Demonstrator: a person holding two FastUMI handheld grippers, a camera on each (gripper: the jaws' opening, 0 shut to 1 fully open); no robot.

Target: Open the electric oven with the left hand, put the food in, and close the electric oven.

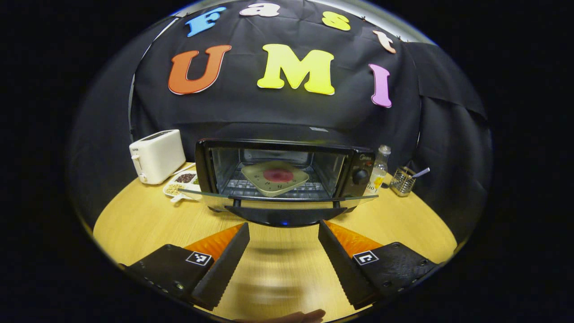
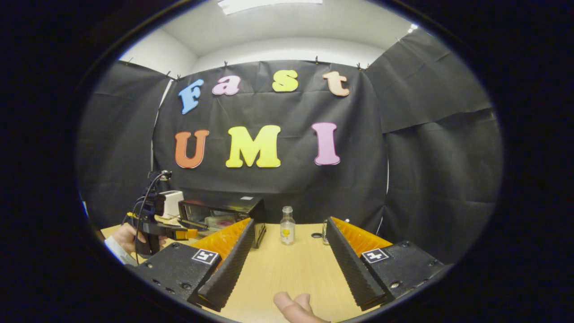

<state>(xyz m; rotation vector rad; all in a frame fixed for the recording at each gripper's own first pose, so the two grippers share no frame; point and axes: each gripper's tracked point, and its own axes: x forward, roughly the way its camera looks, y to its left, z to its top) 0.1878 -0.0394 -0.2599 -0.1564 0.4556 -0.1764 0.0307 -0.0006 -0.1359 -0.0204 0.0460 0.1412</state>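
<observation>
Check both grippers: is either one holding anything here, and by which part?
Nothing is held. The left gripper and right gripper are both open over the table.

A small pale brand word sits on the oven's point(image 1: 287, 177) control panel point(image 1: 364, 168) above the knob point(image 1: 360, 176) (too blurred to read), and each gripper finger carries a square black-and-white marker tag point(image 1: 198, 258).

Open door point(image 1: 278, 197) fronts oven point(image 1: 287, 172) mouth; plate point(image 1: 275, 178) fills rack, bare table point(image 1: 282, 264) btwn.
</observation>
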